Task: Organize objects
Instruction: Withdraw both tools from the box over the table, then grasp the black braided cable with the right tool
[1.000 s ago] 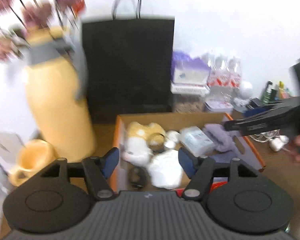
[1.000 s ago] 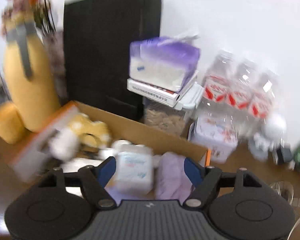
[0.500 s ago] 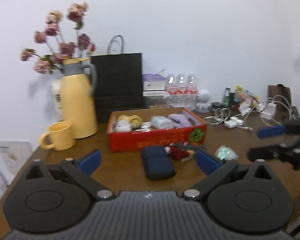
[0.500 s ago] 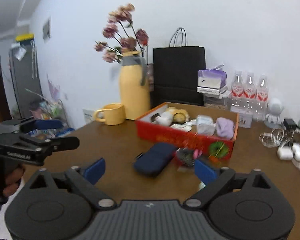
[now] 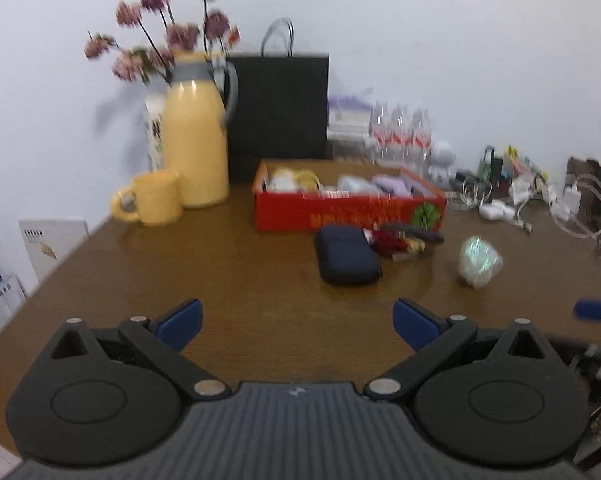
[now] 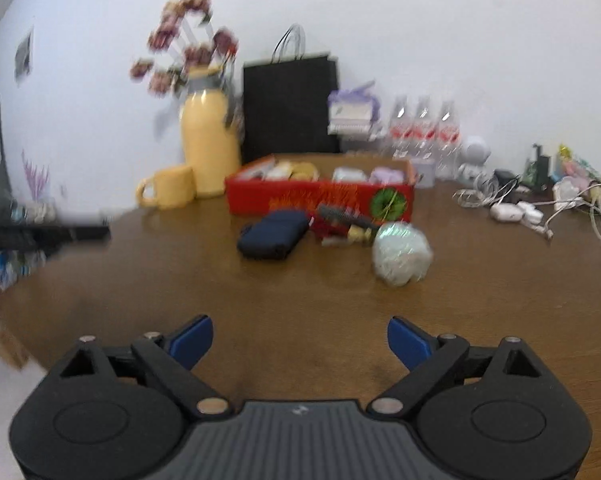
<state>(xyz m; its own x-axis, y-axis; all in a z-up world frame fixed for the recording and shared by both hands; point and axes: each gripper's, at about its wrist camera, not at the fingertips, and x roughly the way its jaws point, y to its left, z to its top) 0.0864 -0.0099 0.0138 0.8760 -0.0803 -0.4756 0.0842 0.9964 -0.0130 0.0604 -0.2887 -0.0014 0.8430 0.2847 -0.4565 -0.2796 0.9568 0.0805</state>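
A red cardboard box [image 5: 348, 212] [image 6: 320, 200] holding several small items stands mid-table. In front of it lie a dark blue pouch [image 5: 346, 258] [image 6: 274, 234], a small red and gold bundle with a dark comb-like piece [image 5: 400, 242] [image 6: 346, 224], and a shiny crumpled foil ball [image 5: 480, 262] [image 6: 400, 254]. My left gripper [image 5: 296, 322] is open and empty above the near table. My right gripper [image 6: 300, 338] is open and empty, well short of the foil ball.
A yellow jug with flowers [image 5: 194, 152], a yellow mug [image 5: 152, 200], a black paper bag [image 5: 278, 108], tissues and water bottles [image 5: 400, 132] line the back. White cables and chargers [image 5: 540, 204] clutter the right. The brown table's left edge [image 5: 40, 280] is close.
Both grippers have pulled far back from over the box to the near side of the table and then edged closer and lower. Both stay open and empty.
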